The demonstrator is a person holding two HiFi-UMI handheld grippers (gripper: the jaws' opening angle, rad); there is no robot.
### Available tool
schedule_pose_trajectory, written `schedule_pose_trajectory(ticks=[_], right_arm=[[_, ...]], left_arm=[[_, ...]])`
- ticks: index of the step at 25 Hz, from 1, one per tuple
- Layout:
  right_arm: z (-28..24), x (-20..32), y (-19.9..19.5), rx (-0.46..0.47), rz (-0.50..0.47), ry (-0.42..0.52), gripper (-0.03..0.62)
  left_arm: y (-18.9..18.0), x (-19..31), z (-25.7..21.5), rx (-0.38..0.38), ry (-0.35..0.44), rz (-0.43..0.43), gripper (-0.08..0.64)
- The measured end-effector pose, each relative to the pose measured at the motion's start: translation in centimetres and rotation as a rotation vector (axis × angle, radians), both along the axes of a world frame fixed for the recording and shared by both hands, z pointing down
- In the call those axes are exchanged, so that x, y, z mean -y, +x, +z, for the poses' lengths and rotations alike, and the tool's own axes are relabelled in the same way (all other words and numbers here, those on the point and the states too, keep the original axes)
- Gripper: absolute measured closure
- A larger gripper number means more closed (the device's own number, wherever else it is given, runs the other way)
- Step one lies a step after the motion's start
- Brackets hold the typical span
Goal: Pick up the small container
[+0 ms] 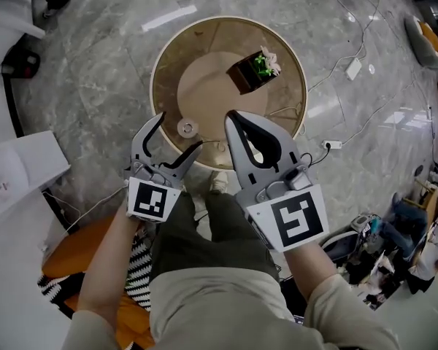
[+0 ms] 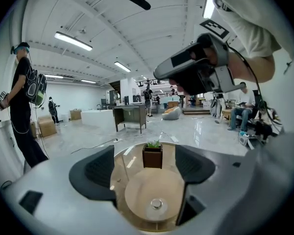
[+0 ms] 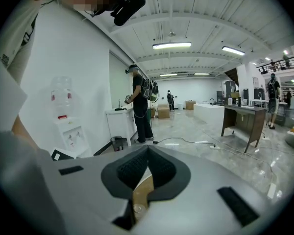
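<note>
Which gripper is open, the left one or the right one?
The left gripper: its jaws stand wide apart over the round table, while the right gripper has its jaws shut together.

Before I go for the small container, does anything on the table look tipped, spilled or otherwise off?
Nothing stands out. The small container sits alone on the round table with no spill around it, and the planter box stands upright farther back, apart from it.

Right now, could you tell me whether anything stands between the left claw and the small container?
Nothing visible does: the small container lies on the table ahead of the open left claw; the planter stands behind it.
</note>
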State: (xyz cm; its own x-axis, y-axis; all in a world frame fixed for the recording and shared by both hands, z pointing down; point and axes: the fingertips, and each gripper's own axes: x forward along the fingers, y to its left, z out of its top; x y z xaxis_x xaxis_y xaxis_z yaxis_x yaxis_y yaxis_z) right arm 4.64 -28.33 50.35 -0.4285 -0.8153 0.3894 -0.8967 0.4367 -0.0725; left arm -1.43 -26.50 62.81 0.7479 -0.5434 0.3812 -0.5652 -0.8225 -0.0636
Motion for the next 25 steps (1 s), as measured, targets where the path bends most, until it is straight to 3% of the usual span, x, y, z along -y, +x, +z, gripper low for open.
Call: schedule_pose_trajectory(ticks=[7, 10, 14, 20, 25], right_arm=[[8.7, -0.1, -0.1, -0.042, 0.000, -0.098, 0.596], [11.0, 0.1, -0.6, 0.020, -0.008, -0.071, 0.595], [14.5, 0.0, -0.5, 0.056, 0.009, -0.104, 0.595], [19.4, -0.5, 0.2, 0.070, 0.026, -0.154, 0.596], [22.3, -1.0, 1.0, 0.067, 0.051, -0.192, 0.595]], left_arm=[[0.4, -0.6, 10.3, 0.081, -0.045, 0.037, 0.195], [1.0, -0.6, 13.8, 0.076, -0.059, 0.042, 0.195], [1.7, -0.4, 18.3, 0.088, -0.070, 0.067, 0.195], [2.8, -0.2, 23.0, 0.083, -0.110, 0.109, 0.194], [3.2, -0.4, 25.9, 0.085, -0.157, 0.089, 0.194]])
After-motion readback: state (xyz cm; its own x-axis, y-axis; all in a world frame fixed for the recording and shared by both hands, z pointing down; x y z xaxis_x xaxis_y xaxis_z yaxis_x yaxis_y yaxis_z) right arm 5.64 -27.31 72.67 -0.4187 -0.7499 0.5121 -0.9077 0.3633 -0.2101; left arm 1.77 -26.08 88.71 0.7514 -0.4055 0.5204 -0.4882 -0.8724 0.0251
